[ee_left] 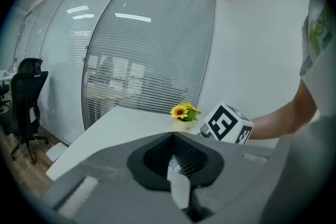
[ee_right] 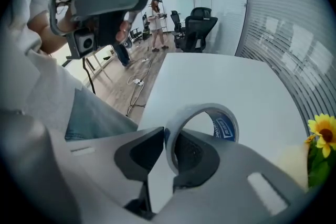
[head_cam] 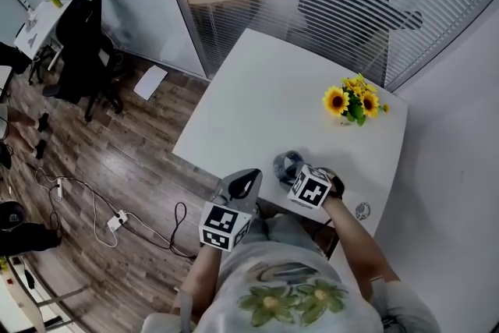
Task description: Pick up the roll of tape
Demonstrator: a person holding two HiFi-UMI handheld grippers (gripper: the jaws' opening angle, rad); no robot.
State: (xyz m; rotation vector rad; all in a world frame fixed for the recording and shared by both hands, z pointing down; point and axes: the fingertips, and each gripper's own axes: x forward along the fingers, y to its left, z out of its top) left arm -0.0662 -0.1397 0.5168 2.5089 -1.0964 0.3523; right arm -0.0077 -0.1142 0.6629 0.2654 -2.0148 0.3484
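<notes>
Now the right gripper [ee_right: 167,138] is clamped on the roll of tape [ee_right: 224,127] — its jaws pinch the wall of the ring, one outside and one through the hole, and the roll stands on edge beyond them with its blue inner lining showing. From the head view the roll sits over the near part of the white table [head_cam: 265,97], close to the front edge; whether it is clear of the tabletop I cannot tell. The left gripper [ee_left: 173,136] hangs just beside the right one, off the table's near edge — its jaws meet at the tips with nothing between them. A small pot of sunflowers [head_cam: 352,100] stands further back on the table, well apart from the roll. A black office chair [head_cam: 82,43] and loose cables [head_cam: 93,207] are on the wooden floor to the left.
</notes>
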